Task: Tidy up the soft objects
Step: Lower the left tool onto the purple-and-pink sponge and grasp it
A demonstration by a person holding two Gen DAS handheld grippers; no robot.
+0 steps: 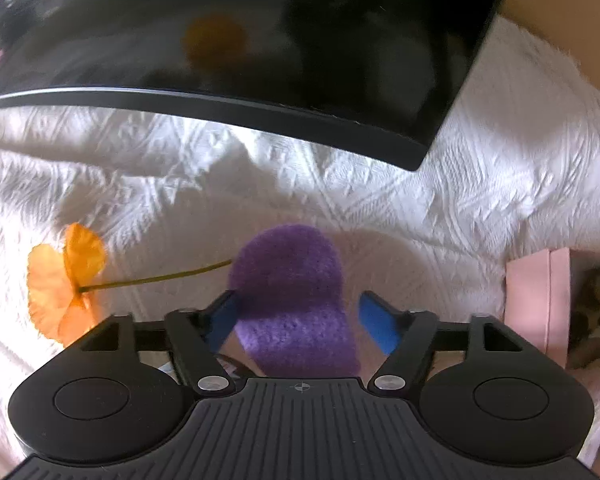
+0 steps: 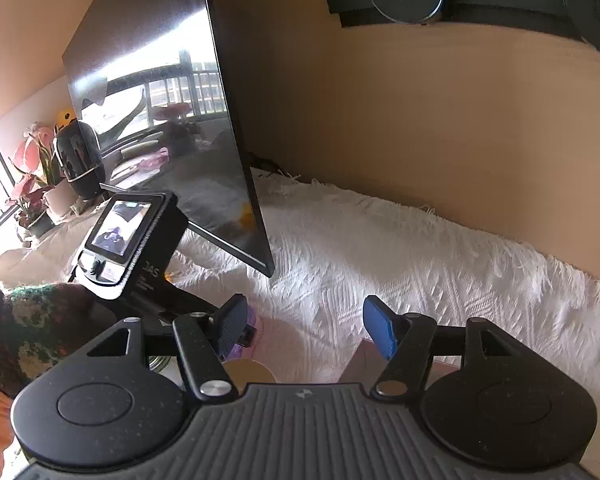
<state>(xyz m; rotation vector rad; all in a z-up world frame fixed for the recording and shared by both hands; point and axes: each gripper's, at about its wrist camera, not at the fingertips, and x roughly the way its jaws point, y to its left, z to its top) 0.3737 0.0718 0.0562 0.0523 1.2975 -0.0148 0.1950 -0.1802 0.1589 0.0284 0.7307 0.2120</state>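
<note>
A fuzzy purple sock-like soft object [image 1: 292,300] lies on the white textured blanket [image 1: 420,208], between the blue pads of my left gripper [image 1: 300,316]. The jaws stand wide apart; the left pad touches the purple object, the right pad is clear of it. An orange fabric flower [image 1: 66,280] with a green stem lies to the left. My right gripper [image 2: 304,324] is open and empty above the blanket [image 2: 400,260]. A bit of the purple object [image 2: 250,332] shows behind its left pad. The left gripper's body with its screen [image 2: 128,236] is at the left.
A black monitor [image 1: 260,48] stands on the blanket just ahead; it also shows in the right wrist view [image 2: 172,120]. A pink box [image 1: 540,308] is at the right. A tan wall [image 2: 420,140] backs the blanket. Potted plants [image 2: 32,176] and a black vase stand far left.
</note>
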